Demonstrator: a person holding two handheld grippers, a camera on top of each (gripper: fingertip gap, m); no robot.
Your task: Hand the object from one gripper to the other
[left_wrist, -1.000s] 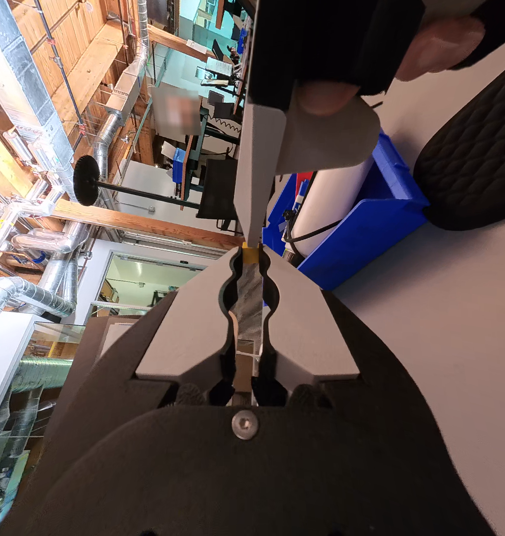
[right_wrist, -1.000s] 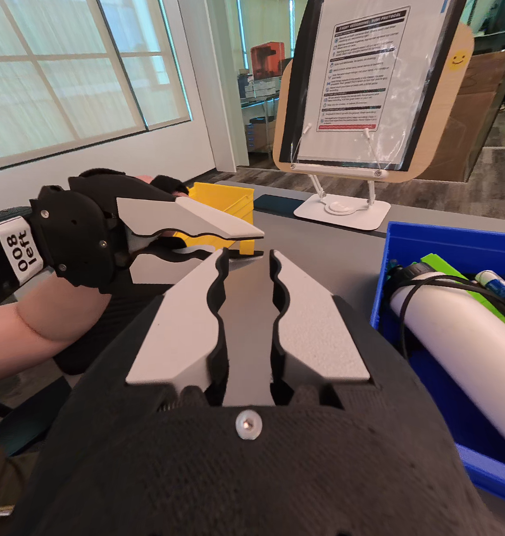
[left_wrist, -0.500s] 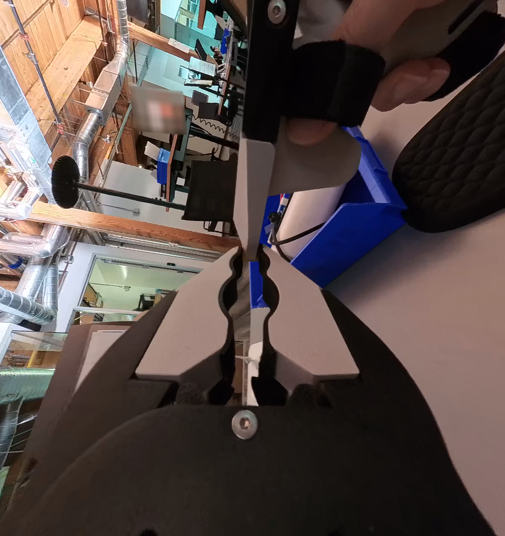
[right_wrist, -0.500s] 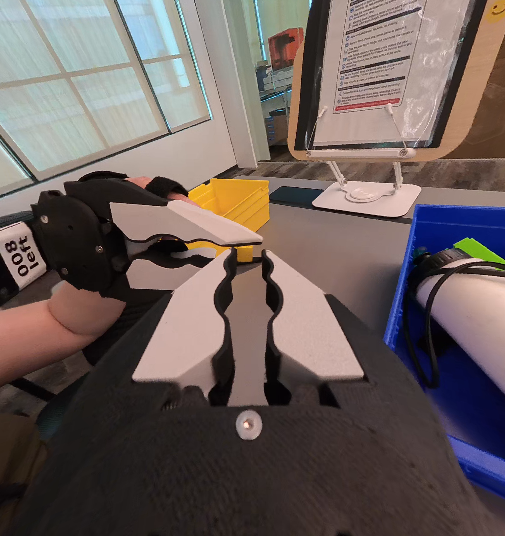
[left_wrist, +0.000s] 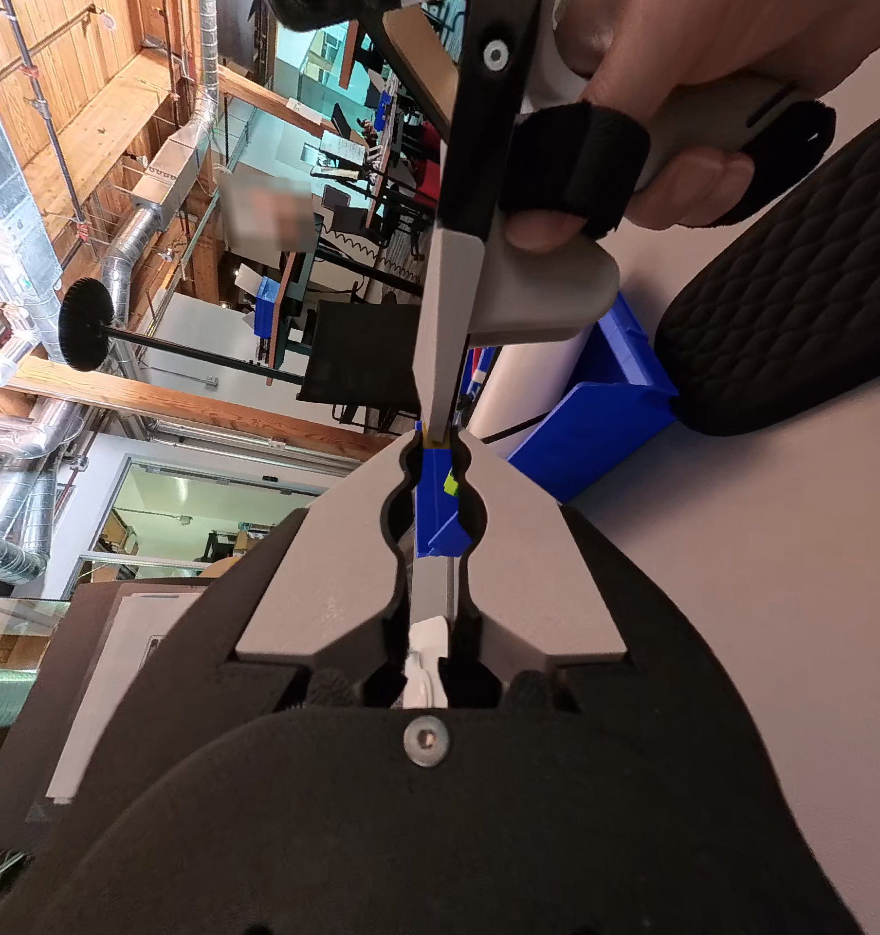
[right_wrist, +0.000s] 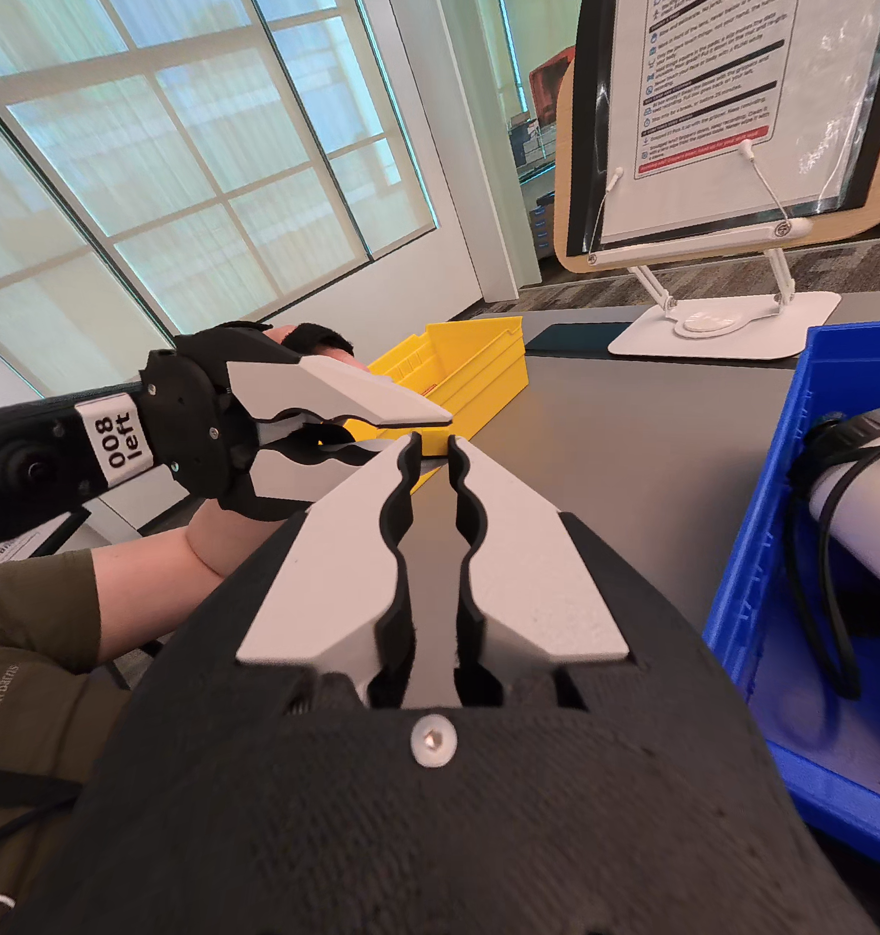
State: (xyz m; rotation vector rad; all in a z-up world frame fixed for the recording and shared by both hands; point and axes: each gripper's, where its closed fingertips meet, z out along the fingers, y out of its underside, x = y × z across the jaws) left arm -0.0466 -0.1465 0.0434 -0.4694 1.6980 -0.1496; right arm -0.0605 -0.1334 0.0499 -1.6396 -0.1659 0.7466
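A small yellow block [left_wrist: 432, 443] sits between the tips of my left gripper [left_wrist: 439, 442], which is shut on it and held sideways above the grey table [left_wrist: 731, 582]. My right gripper [left_wrist: 438, 430] comes in from above, seen edge-on, with its tips at the same block. In the right wrist view my right gripper [right_wrist: 434, 445] has its jaws narrowed onto the block [right_wrist: 435, 441], touching it on both sides. The left gripper's upper finger [right_wrist: 357, 394] lies over the block; its lower fingertip is hidden behind my right finger.
A blue bin [right_wrist: 761, 506] at the right holds a white cylinder [right_wrist: 873, 506] and a black cable. A yellow bin [right_wrist: 478, 364] stands behind the grippers. A white document stand [right_wrist: 721, 324] is at the table's far edge. A black quilted pad [left_wrist: 792, 273] lies near the blue bin [left_wrist: 594, 435]. The tips of both grippers are at nearly the same place.
My right gripper's jaws have narrowed around the yellow block. Both grippers have lifted slightly together. The left gripper still holds the block.
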